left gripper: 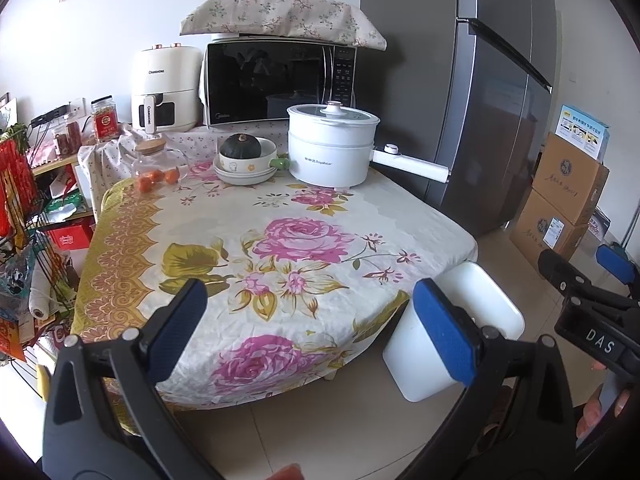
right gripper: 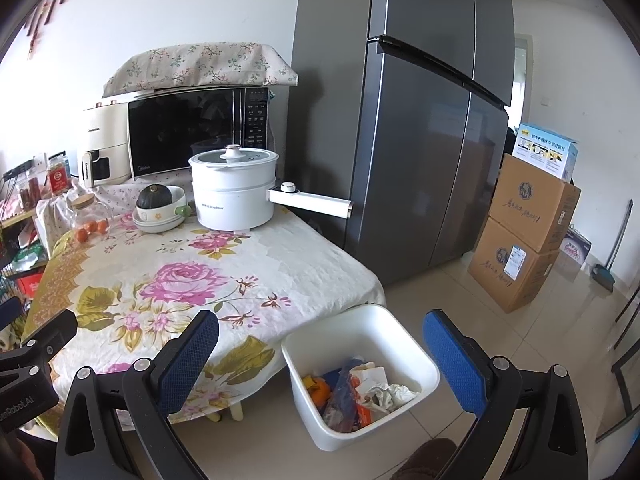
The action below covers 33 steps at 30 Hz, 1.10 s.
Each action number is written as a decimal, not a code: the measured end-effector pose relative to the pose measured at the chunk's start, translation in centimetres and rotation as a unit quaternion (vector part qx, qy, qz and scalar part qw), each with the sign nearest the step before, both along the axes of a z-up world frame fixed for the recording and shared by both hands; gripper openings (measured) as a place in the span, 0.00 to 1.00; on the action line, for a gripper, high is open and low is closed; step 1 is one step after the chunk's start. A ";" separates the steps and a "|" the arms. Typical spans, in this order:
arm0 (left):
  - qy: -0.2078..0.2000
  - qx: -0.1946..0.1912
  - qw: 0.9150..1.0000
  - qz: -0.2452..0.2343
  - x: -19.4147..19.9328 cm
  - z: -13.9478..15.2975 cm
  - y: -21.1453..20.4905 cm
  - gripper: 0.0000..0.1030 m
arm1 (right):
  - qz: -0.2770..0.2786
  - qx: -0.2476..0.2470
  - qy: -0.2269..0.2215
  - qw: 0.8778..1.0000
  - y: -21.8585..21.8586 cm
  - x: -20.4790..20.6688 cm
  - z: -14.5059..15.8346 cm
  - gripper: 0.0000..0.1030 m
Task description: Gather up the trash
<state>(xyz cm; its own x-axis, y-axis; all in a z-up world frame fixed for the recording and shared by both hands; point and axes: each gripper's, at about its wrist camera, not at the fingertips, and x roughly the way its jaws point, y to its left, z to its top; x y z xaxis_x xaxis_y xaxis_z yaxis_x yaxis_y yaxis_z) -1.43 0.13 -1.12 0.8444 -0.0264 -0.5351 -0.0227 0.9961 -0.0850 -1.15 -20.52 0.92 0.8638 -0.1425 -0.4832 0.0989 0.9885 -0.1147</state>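
From the left wrist, the left gripper [left gripper: 316, 328] hangs with its blue-padded fingers spread wide and nothing between them, above the near edge of a table under a rose-print tablecloth [left gripper: 280, 240]. The near and middle cloth is bare. Along the far side stand a white electric pot [left gripper: 330, 146] with its handle pointing right, a stack of bowls holding a dark green squash [left gripper: 241, 147], and a glass jar [left gripper: 158, 164] with small orange fruits in it. Behind them are a black microwave [left gripper: 276, 82] under a floral cloth and a cream air fryer [left gripper: 166, 86]. A grey refrigerator [left gripper: 492, 100] rises on the right, with cardboard boxes [left gripper: 564, 200] stacked on the tiled floor beyond it. A white bin [left gripper: 480, 304] stands on the floor beside the table's near right corner.

From the right wrist, the right gripper [right gripper: 322, 358] is likewise spread and empty, hovering over the white bin [right gripper: 360, 330]. Inside lies the trash [right gripper: 360, 392]: crumpled paper, orange peel and wrappers. The left gripper's black body shows at the left edge.
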 end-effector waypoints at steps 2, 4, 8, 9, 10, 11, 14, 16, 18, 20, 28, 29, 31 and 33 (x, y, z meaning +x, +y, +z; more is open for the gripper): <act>-0.001 0.000 1.000 -0.001 0.0 0.0 -0.1 0.99 | -0.001 -0.001 0.000 1.000 0.0 0.0 0.0 1.00; -0.001 0.000 1.000 -0.002 0.0 0.0 -0.2 0.99 | -0.001 -0.001 0.000 1.000 0.0 0.0 0.0 1.00; -0.001 0.001 1.000 -0.002 0.0 0.0 -0.3 0.99 | -0.002 0.000 -0.002 1.000 -0.1 -0.1 0.0 1.00; -0.001 0.001 1.000 -0.001 0.0 0.0 -0.3 0.99 | -0.002 0.000 -0.002 1.000 -0.1 -0.1 0.0 1.00; -0.001 0.001 1.000 -0.001 0.0 0.0 -0.4 0.99 | -0.002 0.001 -0.003 1.000 -0.1 -0.1 0.0 1.00; -0.001 0.001 1.000 -0.001 0.0 0.0 -0.3 0.99 | -0.002 0.001 -0.003 1.000 -0.1 -0.1 0.0 1.00; -0.001 0.001 1.000 -0.002 0.0 0.0 -0.4 0.99 | -0.002 0.000 -0.003 1.000 -0.1 -0.1 0.0 1.00; -0.001 0.001 1.000 -0.003 0.0 0.0 -0.4 0.99 | -0.002 0.000 -0.002 1.000 -0.1 -0.1 0.0 1.00; -0.001 0.002 1.000 -0.004 0.0 0.1 -0.5 0.99 | -0.002 0.000 -0.002 1.000 -0.1 -0.1 0.0 1.00; -0.001 0.002 1.000 -0.005 0.0 0.1 -0.5 0.99 | -0.002 0.000 -0.002 1.000 -0.1 -0.2 0.0 1.00; 0.001 0.001 1.000 -0.008 0.0 0.1 -0.5 0.99 | -0.002 -0.001 -0.001 1.000 -0.1 -0.2 0.0 1.00; 0.002 0.001 1.000 -0.008 0.1 0.2 -0.5 0.99 | -0.001 -0.001 -0.001 1.000 -0.1 -0.2 0.0 1.00; 0.001 0.001 1.000 -0.010 0.0 0.2 -0.6 0.99 | 0.000 -0.003 0.000 1.000 -0.2 -0.2 -0.1 1.00; 0.000 0.002 1.000 -0.009 0.0 0.2 -0.7 0.99 | 0.001 -0.004 0.001 1.000 -0.2 -0.2 -0.2 1.00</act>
<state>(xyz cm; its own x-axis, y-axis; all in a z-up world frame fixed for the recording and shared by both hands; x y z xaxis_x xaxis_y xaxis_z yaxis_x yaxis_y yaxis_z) -1.43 -0.52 -0.96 0.8432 -0.0405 -0.5360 -0.0038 0.9967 -0.0813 -1.38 -20.74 0.68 0.8629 -0.1449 -0.4842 0.0970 0.9877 -0.1227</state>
